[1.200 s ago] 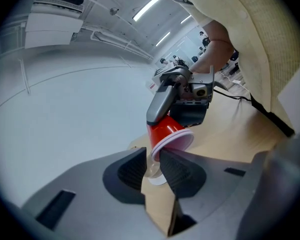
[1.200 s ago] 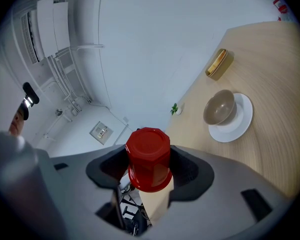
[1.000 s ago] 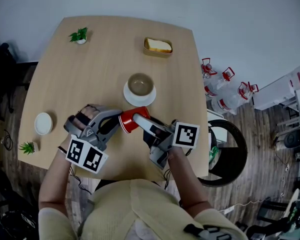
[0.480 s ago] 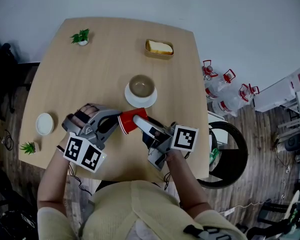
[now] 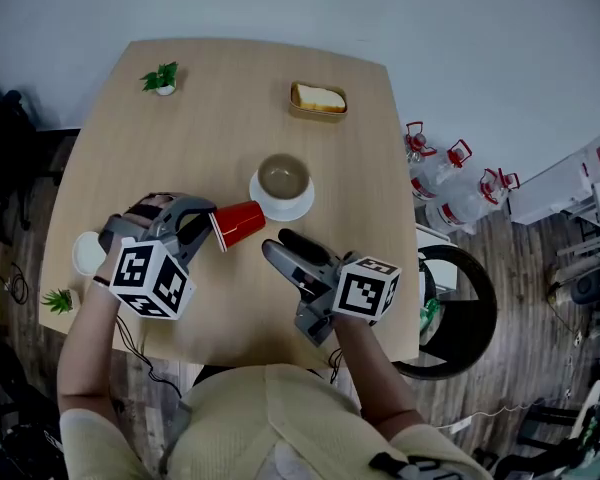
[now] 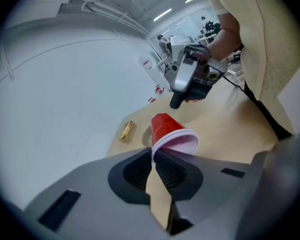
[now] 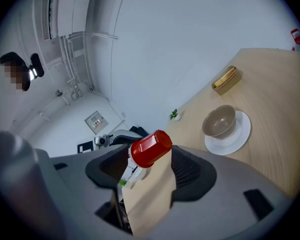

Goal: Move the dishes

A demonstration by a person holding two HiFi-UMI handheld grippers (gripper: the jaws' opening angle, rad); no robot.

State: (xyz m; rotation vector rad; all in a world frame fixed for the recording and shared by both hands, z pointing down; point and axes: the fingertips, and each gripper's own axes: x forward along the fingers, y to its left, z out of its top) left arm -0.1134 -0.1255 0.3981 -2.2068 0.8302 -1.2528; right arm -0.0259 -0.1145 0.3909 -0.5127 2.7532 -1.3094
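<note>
A red plastic cup (image 5: 238, 224) hangs on its side over the wooden table (image 5: 200, 138), with my left gripper (image 5: 208, 218) shut on its rim. Those jaws have just been closing, with the rim between them. In the left gripper view the cup (image 6: 167, 131) points away, white inside showing, pinched at the jaw tips (image 6: 154, 151). My right gripper (image 5: 278, 244) stands open just right of the cup, holding nothing. From the right gripper view the cup's base (image 7: 151, 147) floats beyond the spread jaws. A brown bowl (image 5: 282, 176) rests on a white saucer (image 5: 298, 206) behind the cup.
A dish with bread (image 5: 317, 98) sits at the far right of the table. A small white dish (image 5: 84, 252) lies near the left edge beside a small plant (image 5: 55, 298); another plant (image 5: 160, 76) stands far left. Water jugs (image 5: 440, 168) and a chair (image 5: 460, 298) stand on the floor at the right.
Both grippers were on the cup before. The right gripper has let go, and the left gripper has carried the cup leftward, away from it.
</note>
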